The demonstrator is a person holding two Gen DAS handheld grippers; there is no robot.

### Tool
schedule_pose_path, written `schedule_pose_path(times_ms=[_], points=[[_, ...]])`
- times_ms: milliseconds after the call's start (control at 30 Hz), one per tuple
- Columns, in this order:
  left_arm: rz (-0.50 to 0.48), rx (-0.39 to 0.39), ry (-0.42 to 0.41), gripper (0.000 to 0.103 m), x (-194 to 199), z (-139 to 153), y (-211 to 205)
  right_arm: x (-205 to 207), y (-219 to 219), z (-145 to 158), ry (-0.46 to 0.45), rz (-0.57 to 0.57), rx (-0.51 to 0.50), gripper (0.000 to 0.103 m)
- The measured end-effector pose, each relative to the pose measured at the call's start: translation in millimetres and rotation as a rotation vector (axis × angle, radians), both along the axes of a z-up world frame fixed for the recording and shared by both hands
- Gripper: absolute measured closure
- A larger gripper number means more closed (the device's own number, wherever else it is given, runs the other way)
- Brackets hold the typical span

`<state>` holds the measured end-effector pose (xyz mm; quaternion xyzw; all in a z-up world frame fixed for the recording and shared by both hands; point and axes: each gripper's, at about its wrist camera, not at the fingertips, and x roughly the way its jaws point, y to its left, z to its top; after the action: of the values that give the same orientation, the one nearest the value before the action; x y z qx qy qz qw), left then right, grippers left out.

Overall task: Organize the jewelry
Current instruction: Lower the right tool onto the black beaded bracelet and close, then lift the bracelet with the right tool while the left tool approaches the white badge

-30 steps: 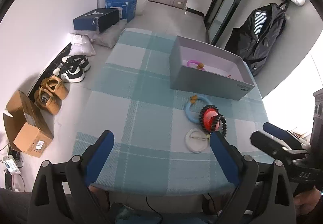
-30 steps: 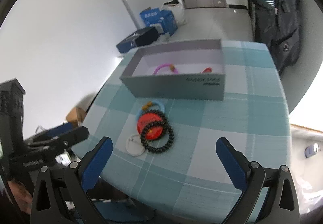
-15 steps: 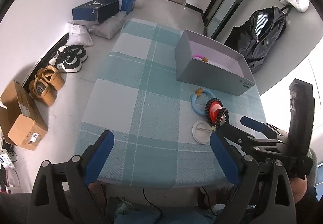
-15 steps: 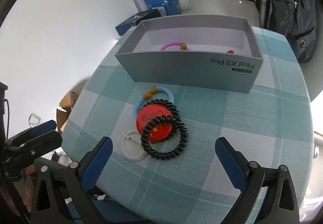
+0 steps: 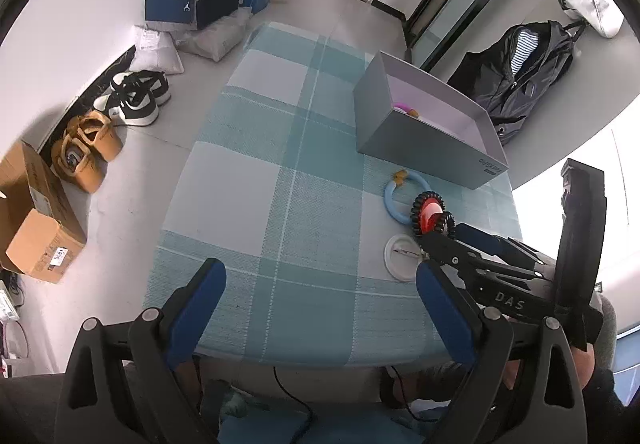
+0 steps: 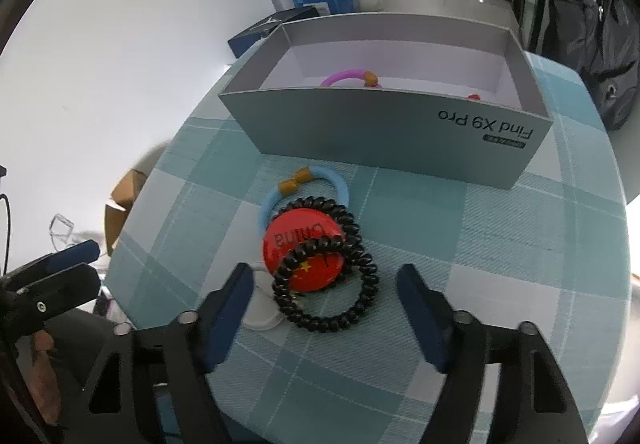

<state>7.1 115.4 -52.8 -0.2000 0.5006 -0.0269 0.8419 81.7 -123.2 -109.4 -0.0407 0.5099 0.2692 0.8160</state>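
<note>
On the teal checked cloth lies a pile: a red round badge (image 6: 304,256) (image 5: 430,214), a black coil bracelet (image 6: 360,308) across it, a blue ring (image 6: 340,180) (image 5: 390,200) and a white disc (image 6: 260,312) (image 5: 400,252). My right gripper (image 6: 326,292) (image 5: 444,234) hangs just over the pile. Its jaws are closing, with the black coil between them, and the pads do not touch it. Behind stands the grey box (image 6: 384,132) (image 5: 420,148), holding a pink ring (image 6: 344,76). My left gripper (image 5: 320,304) (image 6: 94,260) is open and empty over the table's near edge.
The table's front edge (image 5: 320,358) runs just under my left gripper. On the floor to the left are shoes (image 5: 136,100), cardboard boxes (image 5: 36,220) and a dark shoebox (image 5: 192,4). A black backpack (image 5: 528,68) leans beyond the grey box.
My right gripper has come down close over the pile and its jaws have narrowed around the black coil. It now shows at the right of the left wrist view.
</note>
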Motion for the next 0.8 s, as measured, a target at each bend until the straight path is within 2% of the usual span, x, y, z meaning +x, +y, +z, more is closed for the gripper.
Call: schedule_pose_path(times_ms=[67,167,367,633,800], points=[[0.005,0.008,0.005,0.01,0.5,-0.9,-0.7,-0.8,-0.7,0.6,0.0,0.007,-0.002,0.053],[-0.002,0.008,0.008,0.01,0.8,-1.5,-1.3,-2.3,-0.7,1.3,-0.008,0.014,-0.014,0.057],[-0.01,-0.001,0.02,0.01,1.7,-4.0,-3.4,-4.0,-2.0,6.2,-0.013,0.0,0.01,0.059],[-0.026,0.03,-0.005,0.01,1.2,-1.8,-10.9,-6.1,-13.3,14.6,-0.016,-0.02,0.057,0.059],[-0.053,0.049,0.008,0.01,5.2,-4.8,-22.9,-5.2,-25.4,26.1,-0.025,-0.036,0.107,0.059]])
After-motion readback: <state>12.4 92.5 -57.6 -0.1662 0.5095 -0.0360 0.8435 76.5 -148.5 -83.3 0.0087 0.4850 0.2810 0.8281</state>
